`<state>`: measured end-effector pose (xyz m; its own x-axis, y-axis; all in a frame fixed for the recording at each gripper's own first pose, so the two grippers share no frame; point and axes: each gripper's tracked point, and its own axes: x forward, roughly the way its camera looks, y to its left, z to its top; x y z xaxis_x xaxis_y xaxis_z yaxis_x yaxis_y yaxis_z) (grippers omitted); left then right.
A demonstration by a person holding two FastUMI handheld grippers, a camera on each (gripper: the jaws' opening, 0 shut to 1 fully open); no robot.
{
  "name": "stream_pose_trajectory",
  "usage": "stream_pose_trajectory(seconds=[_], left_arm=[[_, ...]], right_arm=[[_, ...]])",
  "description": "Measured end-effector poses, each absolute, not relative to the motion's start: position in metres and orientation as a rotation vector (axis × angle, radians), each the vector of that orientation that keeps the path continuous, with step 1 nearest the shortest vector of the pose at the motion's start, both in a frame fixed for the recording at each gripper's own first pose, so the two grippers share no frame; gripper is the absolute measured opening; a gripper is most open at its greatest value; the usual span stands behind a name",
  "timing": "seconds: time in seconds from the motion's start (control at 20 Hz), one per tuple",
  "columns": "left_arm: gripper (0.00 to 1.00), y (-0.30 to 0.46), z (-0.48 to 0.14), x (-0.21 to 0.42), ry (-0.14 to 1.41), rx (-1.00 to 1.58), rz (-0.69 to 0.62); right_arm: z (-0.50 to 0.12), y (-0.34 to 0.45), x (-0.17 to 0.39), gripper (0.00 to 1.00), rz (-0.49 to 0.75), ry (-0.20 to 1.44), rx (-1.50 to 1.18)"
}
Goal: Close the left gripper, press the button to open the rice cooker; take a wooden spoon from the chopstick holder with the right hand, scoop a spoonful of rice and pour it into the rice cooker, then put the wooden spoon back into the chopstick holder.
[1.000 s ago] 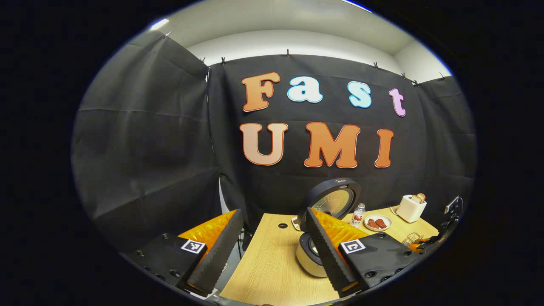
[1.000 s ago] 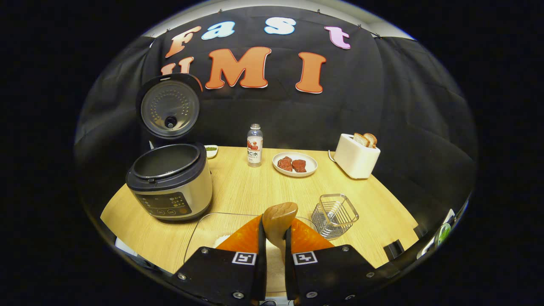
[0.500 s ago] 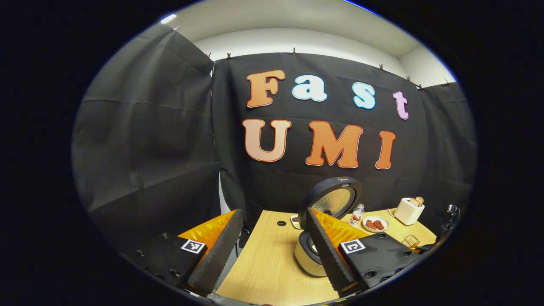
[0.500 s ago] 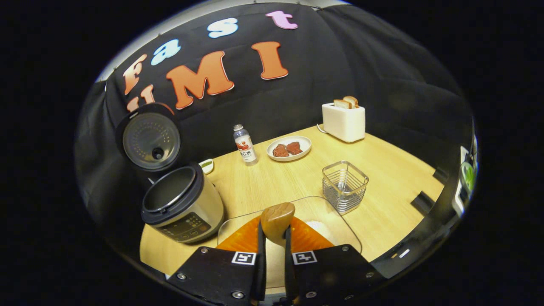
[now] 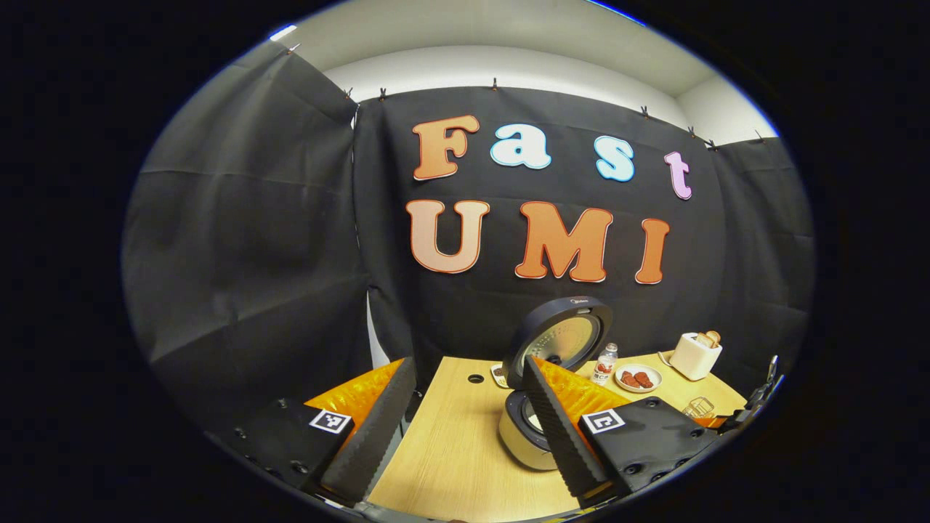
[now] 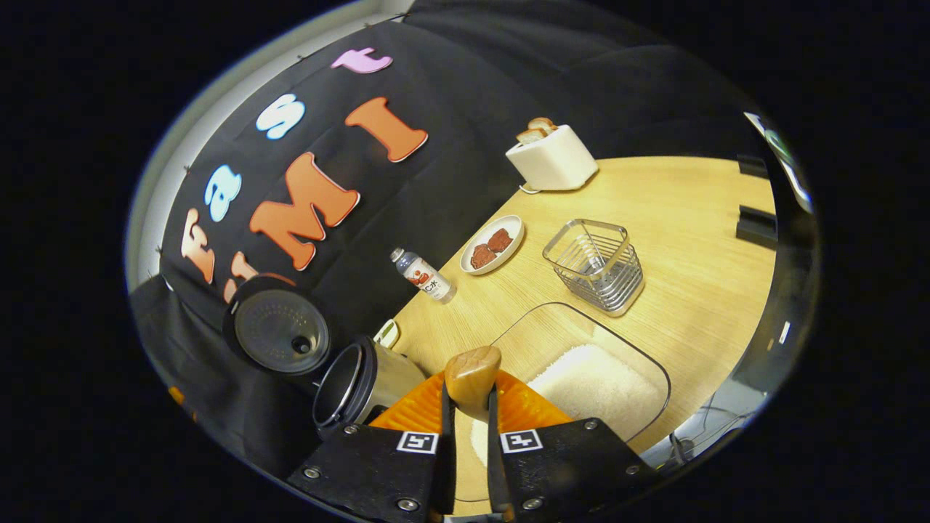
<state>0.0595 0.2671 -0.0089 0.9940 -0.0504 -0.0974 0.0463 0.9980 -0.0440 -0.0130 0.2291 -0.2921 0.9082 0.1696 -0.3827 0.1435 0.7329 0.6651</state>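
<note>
The right gripper is clamped on the wooden spoon, held above the glass rice tray. The left gripper is spread wide, beside the open rice cooker.

Right tool grips wooden spoon above rice tray.

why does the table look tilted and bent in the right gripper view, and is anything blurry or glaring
Right gripper view: the camera is rolled, so the table slants, and the fisheye curves its edges; the toaster and wire holder look sharp; the rice is bright, with little grain visible. Left gripper view: the cooker lid catches a soft sheen; the booth wall bows outward.
</note>
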Motion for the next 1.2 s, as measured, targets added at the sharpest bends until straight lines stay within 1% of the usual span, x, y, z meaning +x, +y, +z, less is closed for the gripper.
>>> stream_pose_trajectory(seconds=[0.5,0.8,1.2], left_arm=[[0.99,0.251,-0.013,0.063,0.119,-0.072,-0.085],[0.98,0.249,-0.008,0.062,0.104,-0.075,-0.086],[0.98,0.238,-0.006,0.061,0.096,-0.089,-0.106]], right_arm=[[-0.305,0.211,-0.013,0.17,-0.026,0.475,1.113],[-0.289,0.194,-0.015,0.17,-0.047,0.45,1.249],[-0.254,0.184,-0.021,0.17,-0.033,0.414,1.362]])
